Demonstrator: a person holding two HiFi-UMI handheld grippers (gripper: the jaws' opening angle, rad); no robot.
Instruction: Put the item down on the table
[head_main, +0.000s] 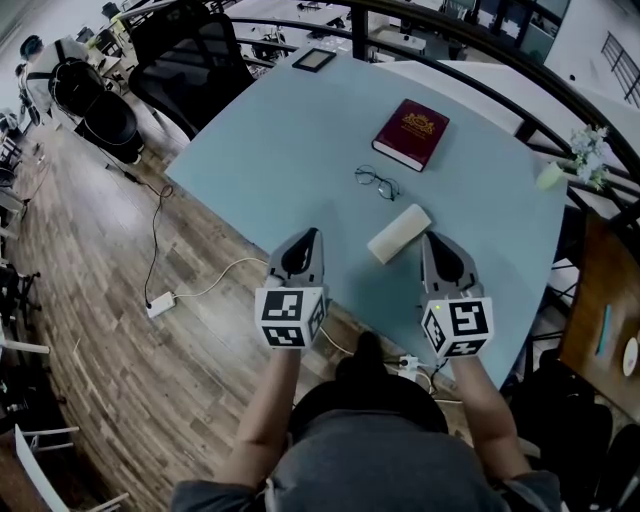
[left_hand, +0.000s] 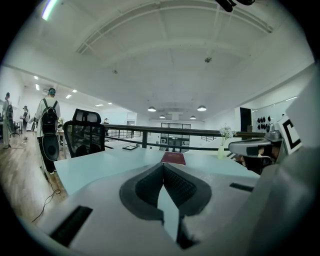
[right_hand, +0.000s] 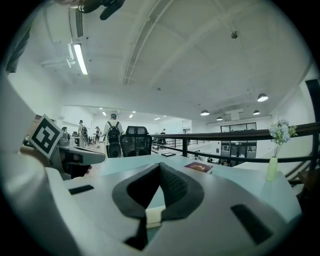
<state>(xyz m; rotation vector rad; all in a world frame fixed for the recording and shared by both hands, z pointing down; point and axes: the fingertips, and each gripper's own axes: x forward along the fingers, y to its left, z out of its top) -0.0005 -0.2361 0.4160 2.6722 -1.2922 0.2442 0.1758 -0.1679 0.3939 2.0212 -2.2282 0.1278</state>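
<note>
A cream oblong case lies flat on the pale blue table, between my two grippers and closer to the right one. My left gripper hovers over the table's near edge with its jaws together and nothing in them; in its own view the left gripper has its pads meeting at the tip. My right gripper sits just right of the case, also shut and empty. In the right gripper view a bit of the cream case shows under the closed pads.
Beyond the case lie a pair of glasses and a dark red book. A black frame sits at the far edge. A black office chair stands far left; a vase of flowers stands at right. Cables cross the wooden floor.
</note>
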